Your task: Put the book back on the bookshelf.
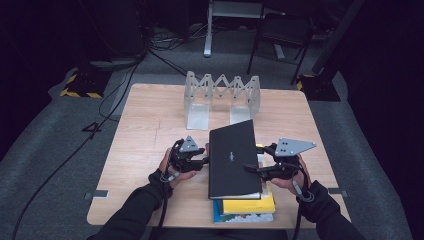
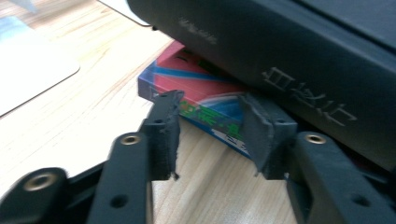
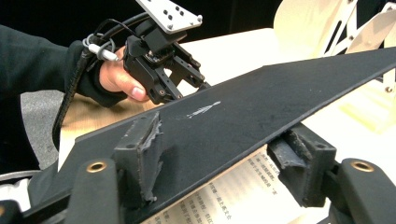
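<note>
A black book (image 1: 234,160) lies on top of a stack with a yellow book (image 1: 248,204) and a blue book (image 1: 242,218) under it. My right gripper (image 3: 215,154) is at the book's right edge, and the black cover (image 3: 261,102) runs slanting between its jaws. One pad is above the cover and the other below, with a wide gap between them. The cover is raised off a printed page (image 3: 233,191). My left gripper (image 2: 210,126) stands open at the stack's left side. Its tips are near the blue and red book (image 2: 201,88), under the black book's spine (image 2: 280,46).
A white folding book rack (image 1: 222,92) stands at the far middle of the wooden table (image 1: 150,125), and one of its flat base plates (image 2: 28,70) lies left of the stack. Chair legs and cables sit on the floor beyond the table.
</note>
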